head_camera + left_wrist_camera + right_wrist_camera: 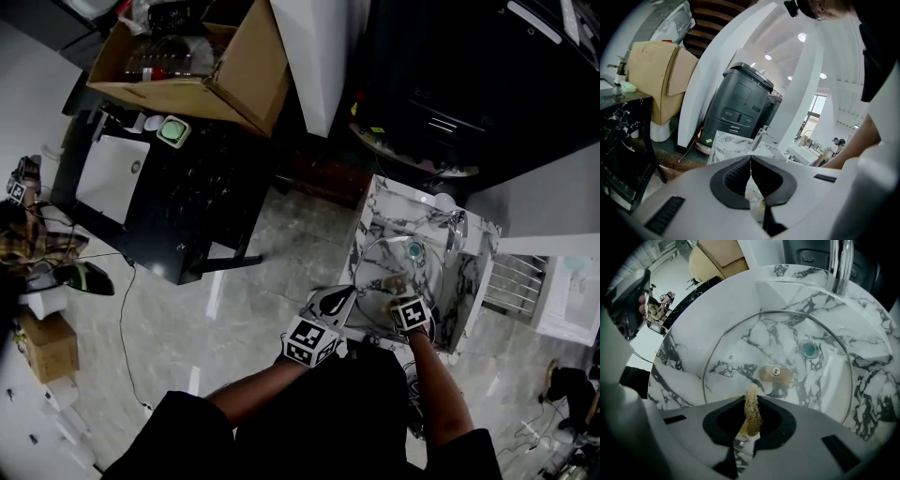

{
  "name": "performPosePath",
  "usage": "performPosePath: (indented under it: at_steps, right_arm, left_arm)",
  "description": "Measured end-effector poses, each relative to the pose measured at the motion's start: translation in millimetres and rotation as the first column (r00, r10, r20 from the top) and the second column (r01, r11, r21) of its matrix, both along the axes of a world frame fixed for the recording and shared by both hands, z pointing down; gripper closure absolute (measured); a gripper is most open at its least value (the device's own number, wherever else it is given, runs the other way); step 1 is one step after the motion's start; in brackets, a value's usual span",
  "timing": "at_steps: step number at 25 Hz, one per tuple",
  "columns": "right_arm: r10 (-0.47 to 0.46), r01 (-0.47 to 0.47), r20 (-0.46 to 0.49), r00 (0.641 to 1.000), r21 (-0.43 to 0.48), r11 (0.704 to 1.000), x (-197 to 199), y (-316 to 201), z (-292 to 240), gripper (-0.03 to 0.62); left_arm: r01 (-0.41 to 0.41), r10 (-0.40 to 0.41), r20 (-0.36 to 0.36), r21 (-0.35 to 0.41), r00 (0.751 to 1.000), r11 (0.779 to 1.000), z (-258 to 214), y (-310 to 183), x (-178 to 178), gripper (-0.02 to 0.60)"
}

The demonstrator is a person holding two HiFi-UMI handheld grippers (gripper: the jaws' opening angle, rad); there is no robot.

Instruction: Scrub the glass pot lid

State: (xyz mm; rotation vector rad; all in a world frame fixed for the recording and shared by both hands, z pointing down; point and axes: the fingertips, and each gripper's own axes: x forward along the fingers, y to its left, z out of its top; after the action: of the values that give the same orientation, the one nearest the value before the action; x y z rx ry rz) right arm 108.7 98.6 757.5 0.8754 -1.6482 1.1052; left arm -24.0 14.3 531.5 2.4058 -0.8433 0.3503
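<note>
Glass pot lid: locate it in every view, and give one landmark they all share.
Head view: glass pot lid right of centre, in the marble sink.
Left gripper view: only a sliver of the lid low centre, between the left tool's shut jaws.
Right gripper view: fills the middle, beyond the scrubber the right tool grips.
Shared landmark: the chrome faucet.

The sink (689, 338) is white marble with black veins. Its drain plug (809, 349) is blue-green. The glass pot lid (754, 341) is clear, with a silver rim and a light brown knob (776, 375). The scrubber (752, 411) is yellow-brown. The cardboard box (251, 67) is brown. The tabletop (197, 206) is black with white streaks.
</note>
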Motion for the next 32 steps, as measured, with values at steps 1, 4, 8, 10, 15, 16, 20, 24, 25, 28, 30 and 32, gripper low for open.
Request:
performPosePath:
  at_steps: [1, 4, 8, 10, 15, 16, 20, 24, 25, 28, 30, 32]
  right_arm:
    - [-0.009, 0.009, -0.002, 1.000, 0.001, 1.000, -2, -1, -1, 0.536]
    - [-0.022, 0.022, 0.005, 1.000, 0.001, 1.000, -8, -5, -1, 0.534]
    - [0.002, -0.001, 0.029, 1.000, -0.036, 0.999, -22, -5, 0, 0.536]
    - [0.004, -0.003, 0.035, 0.999, -0.042, 0.999, -30, -8, -4, 0.536]
    - [-0.007, 0.008, 0.051, 0.999, -0.020, 1.000, -46, -18, -2, 0.534]
    - [-0.004, 0.006, 0.057, 0.998, -0.018, 1.000, -50, -20, -3, 0.536]
    - [0.000, 0.000, 0.083, 0.997, 0.002, 1.000, -65, -30, -4, 0.536]
    - [0.008, -0.009, 0.082, 0.997, 0.011, 1.000, -73, -40, -4, 0.536]
    - [0.008, -0.009, 0.084, 0.996, 0.011, 1.000, -76, -42, -6, 0.534]
    - [0.008, -0.009, 0.084, 0.996, 0.015, 1.000, -79, -48, -9, 0.536]
    - [0.015, -0.017, 0.079, 0.997, 0.019, 1.000, -78, -49, -8, 0.534]
    - [0.042, -0.045, 0.072, 0.997, 0.040, 0.998, -76, -55, -9, 0.536]
  left_arm:
    - [-0.006, 0.006, 0.002, -0.003, 1.000, 1.000, -1, -1, 0, 0.566]
    - [-0.020, 0.020, -0.003, -0.011, 1.000, 1.000, -3, -6, 2, 0.565]
    - [-0.021, 0.021, -0.009, -0.042, 1.000, 0.999, 1, -13, 0, 0.565]
    - [-0.018, 0.016, -0.020, -0.079, 1.000, 0.997, 3, -14, -1, 0.565]
    - [-0.047, 0.045, -0.026, -0.085, 0.999, 0.995, 1, -17, 1, 0.566]
    - [-0.051, 0.049, -0.025, -0.083, 0.998, 0.995, 1, -18, 0, 0.565]
    - [-0.054, 0.051, -0.032, -0.100, 0.998, 0.993, 2, -21, -5, 0.565]
    - [-0.097, 0.097, -0.012, -0.038, 0.995, 0.995, 0, -23, -7, 0.565]
    - [-0.101, 0.101, -0.013, -0.030, 0.995, 0.994, -1, -22, -8, 0.566]
    - [-0.105, 0.105, -0.017, -0.050, 0.994, 0.993, 2, -21, -10, 0.565]
    - [-0.116, 0.116, -0.014, -0.058, 0.993, 0.991, 3, -19, -11, 0.566]
    - [-0.124, 0.124, -0.008, -0.053, 0.992, 0.991, 4, -18, -13, 0.565]
